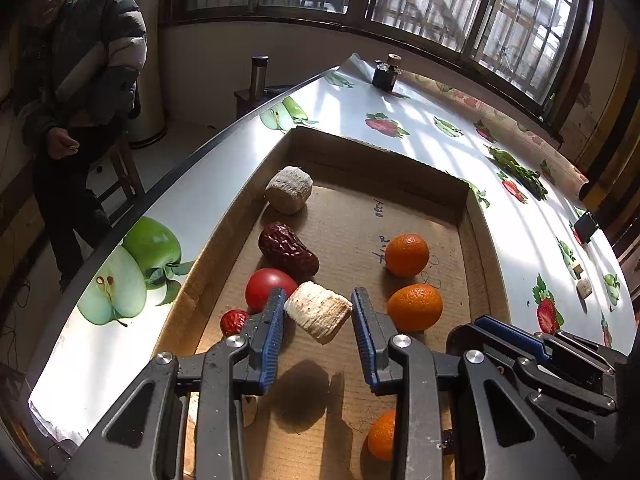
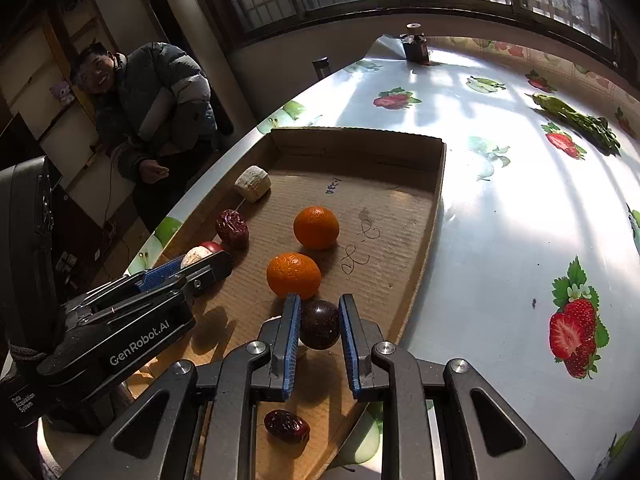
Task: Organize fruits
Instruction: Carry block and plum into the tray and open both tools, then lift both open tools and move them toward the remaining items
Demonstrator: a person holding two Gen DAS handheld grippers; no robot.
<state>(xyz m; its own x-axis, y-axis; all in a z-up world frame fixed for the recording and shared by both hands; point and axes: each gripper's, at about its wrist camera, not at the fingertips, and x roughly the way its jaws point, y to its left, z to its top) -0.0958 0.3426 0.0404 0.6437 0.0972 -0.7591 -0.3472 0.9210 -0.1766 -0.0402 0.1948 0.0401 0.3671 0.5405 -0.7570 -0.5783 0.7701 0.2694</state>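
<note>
A shallow cardboard tray (image 1: 476, 216) holds the fruit. My left gripper (image 1: 318, 304) is shut on a pale ribbed cylinder piece (image 1: 318, 312), held above the tray floor, with its shadow below. Next to it lie a red tomato (image 1: 266, 286), a small red fruit (image 1: 233, 321), a wrinkled red date (image 1: 287, 250), another pale piece (image 1: 289, 189) and three oranges (image 1: 407, 255). My right gripper (image 2: 319, 312) is shut on a dark round fruit (image 2: 319, 325), just short of an orange (image 2: 293, 275). A second date (image 2: 286, 425) lies under it.
The tray (image 2: 436, 184) sits on a table with a fruit-print cloth (image 2: 520, 220). A green vegetable bundle (image 2: 576, 120) and a small dark object (image 2: 416, 46) lie at the far side. A person (image 2: 152, 100) sits beyond the table's left edge.
</note>
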